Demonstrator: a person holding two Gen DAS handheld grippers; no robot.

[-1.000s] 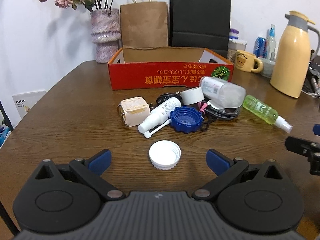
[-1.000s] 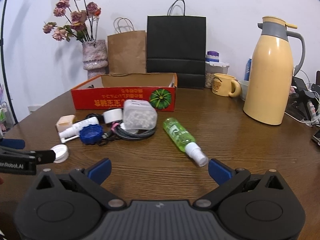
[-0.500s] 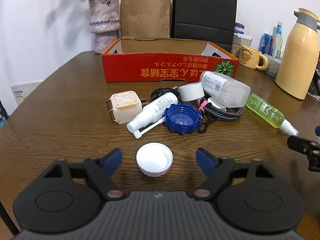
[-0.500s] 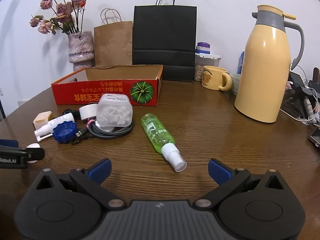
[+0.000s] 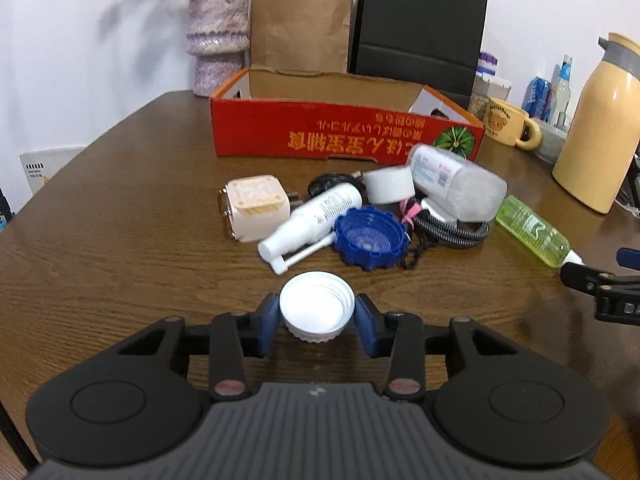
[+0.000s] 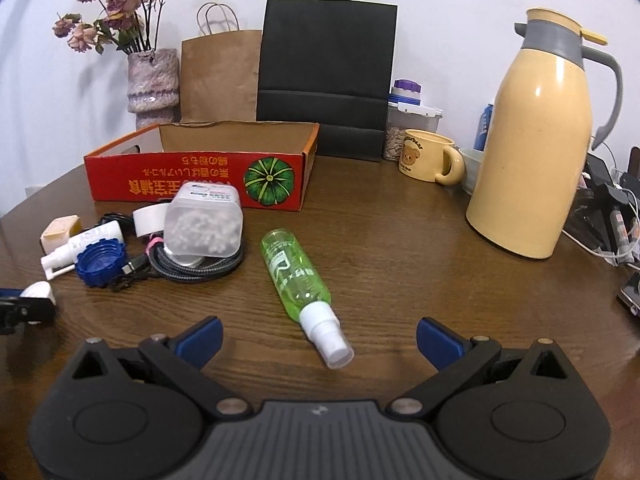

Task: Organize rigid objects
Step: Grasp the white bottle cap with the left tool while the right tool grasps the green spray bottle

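My left gripper (image 5: pixel 316 322) is shut on a white bottle cap (image 5: pixel 317 306) low over the wooden table. Beyond it lie a blue cap (image 5: pixel 370 242), a white spray bottle (image 5: pixel 314 220), a cream charger (image 5: pixel 256 206), a white tape roll (image 5: pixel 390 186), a clear jar lying on a coiled cable (image 5: pixel 456 184) and a green spray bottle (image 5: pixel 534 236). An open red cardboard box (image 5: pixel 340 136) stands behind them. My right gripper (image 6: pixel 318 338) is open, its fingers either side of the green spray bottle's (image 6: pixel 294 268) white nozzle end.
A yellow thermos (image 6: pixel 536 136), a yellow mug (image 6: pixel 428 156), a phone stand and cables (image 6: pixel 608 208) are at the right. A vase (image 6: pixel 154 84), a brown bag (image 6: pixel 220 76) and a black bag (image 6: pixel 328 80) stand behind the box.
My left gripper moved forward and closed on the white cap. My right gripper moved closer to the green spray bottle and stays open.
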